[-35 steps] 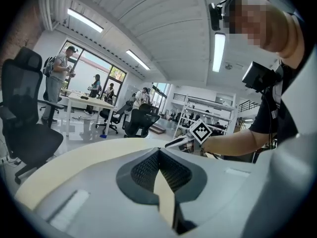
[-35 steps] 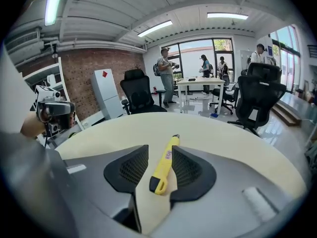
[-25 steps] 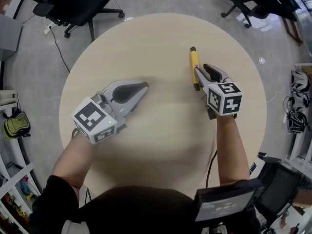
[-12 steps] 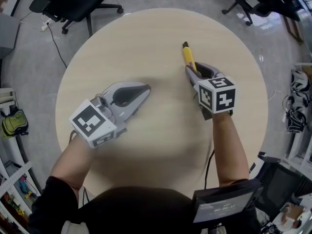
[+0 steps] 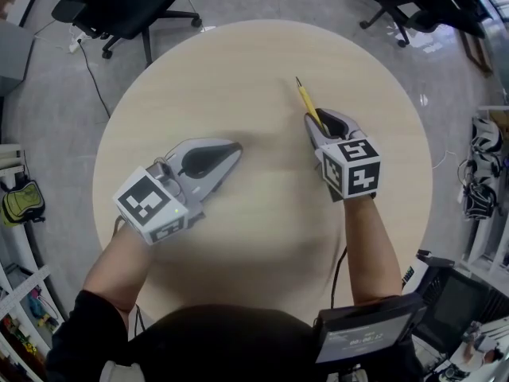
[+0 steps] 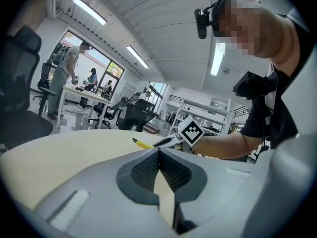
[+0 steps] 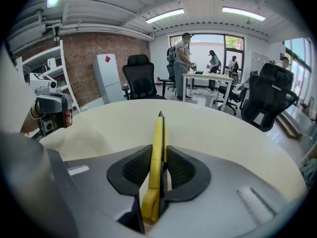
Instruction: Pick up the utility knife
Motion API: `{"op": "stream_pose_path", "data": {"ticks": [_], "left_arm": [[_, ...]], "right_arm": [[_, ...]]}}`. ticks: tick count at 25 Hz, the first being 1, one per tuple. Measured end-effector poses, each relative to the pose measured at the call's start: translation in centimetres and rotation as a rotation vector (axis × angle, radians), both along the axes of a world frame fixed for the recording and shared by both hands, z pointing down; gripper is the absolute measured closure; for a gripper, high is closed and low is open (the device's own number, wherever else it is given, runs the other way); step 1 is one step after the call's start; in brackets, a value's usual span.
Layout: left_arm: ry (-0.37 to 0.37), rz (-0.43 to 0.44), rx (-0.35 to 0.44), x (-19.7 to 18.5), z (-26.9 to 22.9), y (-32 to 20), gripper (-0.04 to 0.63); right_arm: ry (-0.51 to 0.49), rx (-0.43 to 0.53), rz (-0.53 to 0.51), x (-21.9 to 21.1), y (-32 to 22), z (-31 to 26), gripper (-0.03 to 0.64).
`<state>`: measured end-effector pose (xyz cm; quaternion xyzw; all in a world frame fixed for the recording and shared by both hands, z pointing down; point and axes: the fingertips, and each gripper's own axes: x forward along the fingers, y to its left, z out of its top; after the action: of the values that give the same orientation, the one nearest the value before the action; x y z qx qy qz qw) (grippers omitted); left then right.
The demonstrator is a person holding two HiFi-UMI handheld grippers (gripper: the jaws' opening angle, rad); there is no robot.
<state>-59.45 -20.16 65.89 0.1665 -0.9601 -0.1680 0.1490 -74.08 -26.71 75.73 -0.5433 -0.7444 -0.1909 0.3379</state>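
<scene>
Round wooden table [image 5: 262, 62], otherwise bare.

Left gripper [image 5: 231, 148] parked over the table's left-centre. Its pads [image 6: 144, 170] are together with nothing between them. It's idle.

Right gripper [image 5: 318, 123] is over the right half, angled down and away from the person. Its jaws are closing, and the pads [image 7: 181, 170] look to be on both flanks of the utility knife [image 5: 307, 104].

The knife is slim and yellow and stands on edge. Its rear end sits deep in the right jaws and its nose points toward the table's far side. Can't tell if the nose is clear of the tabletop.

Handling, my read:
- Light and stiff, so no flex to worry about.
- The sides are smooth plastic and narrow, so it could pivot or slide in the pads.
- The grip is at the rear, so the long front overhang may droop.
- Hold on the flat flanks and stay off the blade end.
</scene>
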Motion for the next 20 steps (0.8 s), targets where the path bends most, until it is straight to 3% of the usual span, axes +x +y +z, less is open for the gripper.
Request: {"op": "stream_pose_path", "data": {"ticks": [9,20], "left_arm": [[-0.059,-0.002,-0.026,2.3,-6.6,-1.3,0.595],[-0.127,0.033,-0.064,8.4,-16.4,-5.2,0.595]], "right_arm": [[0.087,-0.141,0.046,2.1,-3.5,-7.7,0.512],[0.125,-0.277,0.091,7.8,-9.6,-17.4,0.512]]}}
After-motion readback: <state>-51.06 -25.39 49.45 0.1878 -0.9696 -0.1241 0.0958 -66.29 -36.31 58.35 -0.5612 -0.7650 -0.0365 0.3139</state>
